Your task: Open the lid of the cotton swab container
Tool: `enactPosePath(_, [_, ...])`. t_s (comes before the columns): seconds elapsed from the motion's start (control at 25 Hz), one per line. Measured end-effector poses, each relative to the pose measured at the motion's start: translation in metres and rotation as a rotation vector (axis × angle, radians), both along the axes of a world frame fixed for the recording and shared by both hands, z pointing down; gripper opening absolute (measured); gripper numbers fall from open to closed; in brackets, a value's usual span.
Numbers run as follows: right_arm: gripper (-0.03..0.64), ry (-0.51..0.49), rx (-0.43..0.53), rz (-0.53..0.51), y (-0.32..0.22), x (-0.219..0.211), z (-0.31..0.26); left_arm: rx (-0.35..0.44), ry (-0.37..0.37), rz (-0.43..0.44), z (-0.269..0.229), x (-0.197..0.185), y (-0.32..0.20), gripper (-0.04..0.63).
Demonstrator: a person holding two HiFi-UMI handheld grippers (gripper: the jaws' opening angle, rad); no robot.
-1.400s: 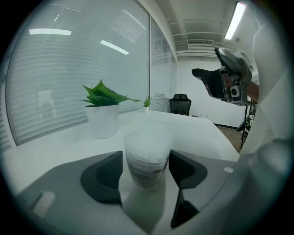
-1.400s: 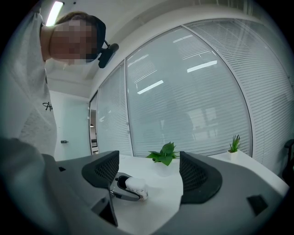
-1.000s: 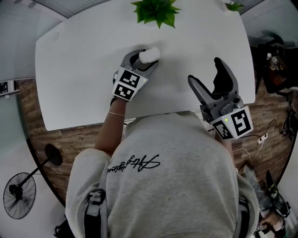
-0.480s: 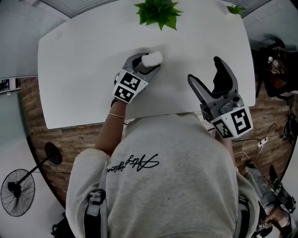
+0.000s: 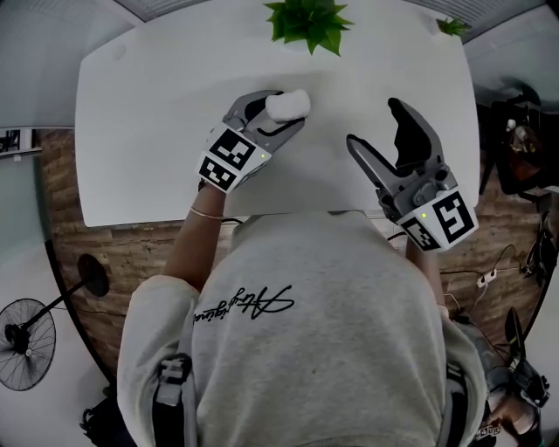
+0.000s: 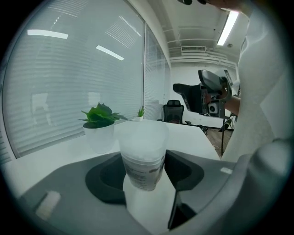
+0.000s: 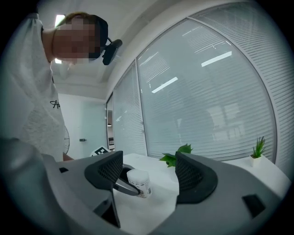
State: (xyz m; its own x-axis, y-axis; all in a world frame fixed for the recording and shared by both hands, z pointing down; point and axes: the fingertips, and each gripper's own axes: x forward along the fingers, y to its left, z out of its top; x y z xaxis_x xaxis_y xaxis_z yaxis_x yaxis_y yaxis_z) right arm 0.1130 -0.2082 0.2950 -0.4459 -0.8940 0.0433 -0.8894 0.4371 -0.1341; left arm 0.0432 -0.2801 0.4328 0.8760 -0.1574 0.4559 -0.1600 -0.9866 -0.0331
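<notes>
The left tongs (image 5: 278, 113) pinch the cotton swab container (image 5: 288, 103), one pad on each side of its body. It stands on the white tabletop (image 5: 157, 105) with its lid on, in front of the potted plant (image 5: 307, 22) at the far edge. The person's left forearm (image 5: 196, 240) reaches bare from a pushed-up grey sleeve, up and to the right across the near edge of the tabletop.

The right tongs (image 5: 374, 127) hang over the near right part of the tabletop and point away from the person. Their jaws are spread but closing, with nothing between them. The container is well apart from them, off to their left.

Compared with a second ago, the left grip looks the same. The right tongs have drawn a little closer to the container and their jaws stand narrower.
</notes>
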Motion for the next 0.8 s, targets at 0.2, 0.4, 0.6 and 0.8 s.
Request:
enactPosePath(0.2, [0.33, 0.089, 0.002, -0.147, -0.005, -0.02, 0.001, -0.004, -0.008, 0.09, -0.025, 0.001, 0.018, 0.25])
enactPosePath(0.4, [0.325, 0.166, 0.026, -0.258, -0.007, -0.037, 0.0, 0.027, -0.032, 0.152, -0.047, 0.0, 0.032, 0.25])
enactPosePath(0.6, [0.314, 0.231, 0.051, -0.357, -0.01, -0.056, -0.003, 0.047, -0.069, 0.199, -0.054, -0.002, 0.043, 0.25])
enactPosePath(0.8, [0.29, 0.272, 0.07, -0.481, -0.01, -0.076, -0.004, 0.056, -0.067, 0.216, -0.062, -0.004, 0.049, 0.25])
